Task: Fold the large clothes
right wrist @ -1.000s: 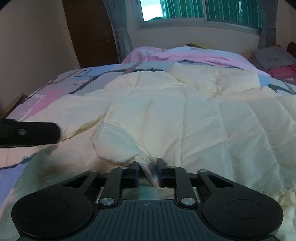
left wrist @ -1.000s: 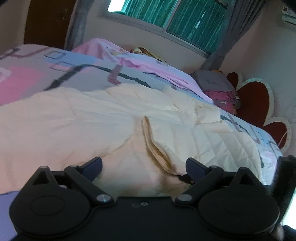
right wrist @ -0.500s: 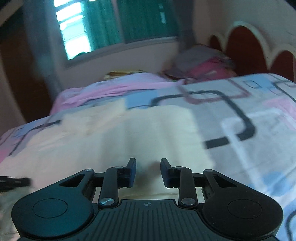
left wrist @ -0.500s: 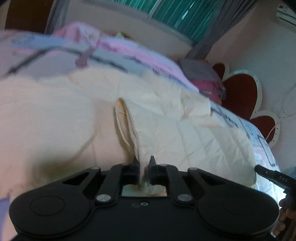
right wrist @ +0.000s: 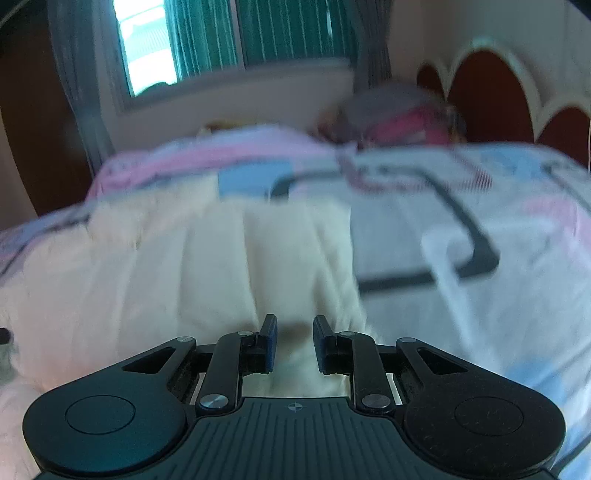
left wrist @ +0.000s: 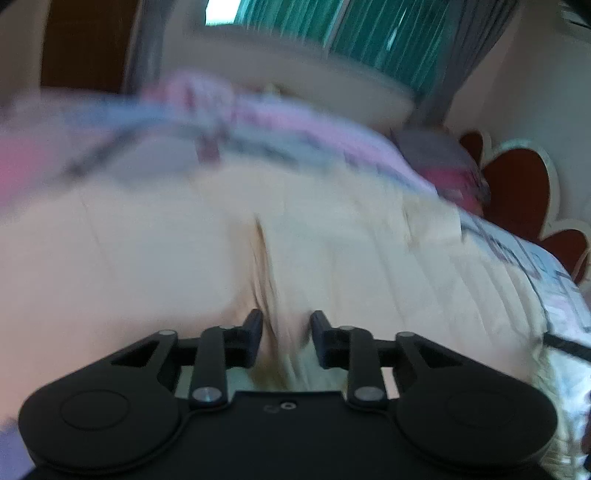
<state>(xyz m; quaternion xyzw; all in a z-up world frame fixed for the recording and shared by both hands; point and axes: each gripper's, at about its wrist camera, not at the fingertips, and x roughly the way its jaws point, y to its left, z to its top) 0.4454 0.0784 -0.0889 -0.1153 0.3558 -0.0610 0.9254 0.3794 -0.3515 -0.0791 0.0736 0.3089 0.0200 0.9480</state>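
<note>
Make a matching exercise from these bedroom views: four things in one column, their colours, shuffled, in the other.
Things:
1. quilted garment
2. window blinds
3. headboard panels
4. gripper fingers

Colours:
A. black
B. dark red
C. cream
D. teal green

Pairs: 1-C, 2-D, 3-B, 4-A

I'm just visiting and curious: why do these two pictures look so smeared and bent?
Left wrist view: cream garment and bedspread streaked by motion blur, black tongs sharp. Right wrist view: bedding softly blurred, bright window glaring, headboard curved by the fisheye lens.
</note>
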